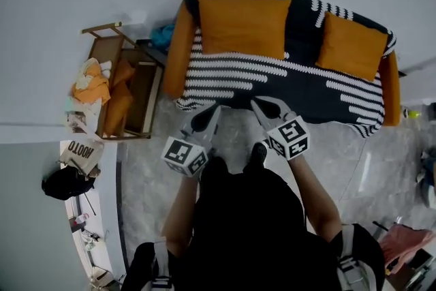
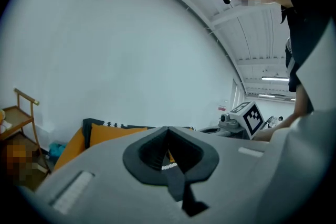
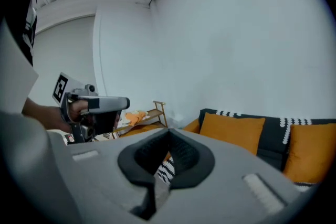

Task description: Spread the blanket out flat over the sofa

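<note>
The blanket [image 1: 272,71], black with white wavy stripes, lies over the seat and back of the sofa [image 1: 176,44], whose orange arms show at both ends. Its front hem hangs down the sofa's front edge, with a small fold near the left corner. Two orange cushions lean against the backrest on top of the blanket: a large cushion [image 1: 243,25] towards the left and a smaller cushion [image 1: 351,46] towards the right.

Just before the front hem, the person holds both tools side by side over the marble floor [image 1: 354,153]. The left claw [image 1: 212,110] points at the hem near the left corner; in its own view its jaws are pressed together with nothing between them [image 2: 168,131]. The right claw [image 1: 255,103] sits just beside it, its jaws likewise closed tip to tip and empty [image 3: 169,134].

Left of the sofa, against the pale wall, stands a wooden rack [image 1: 126,88] holding orange and white cloths
</note>
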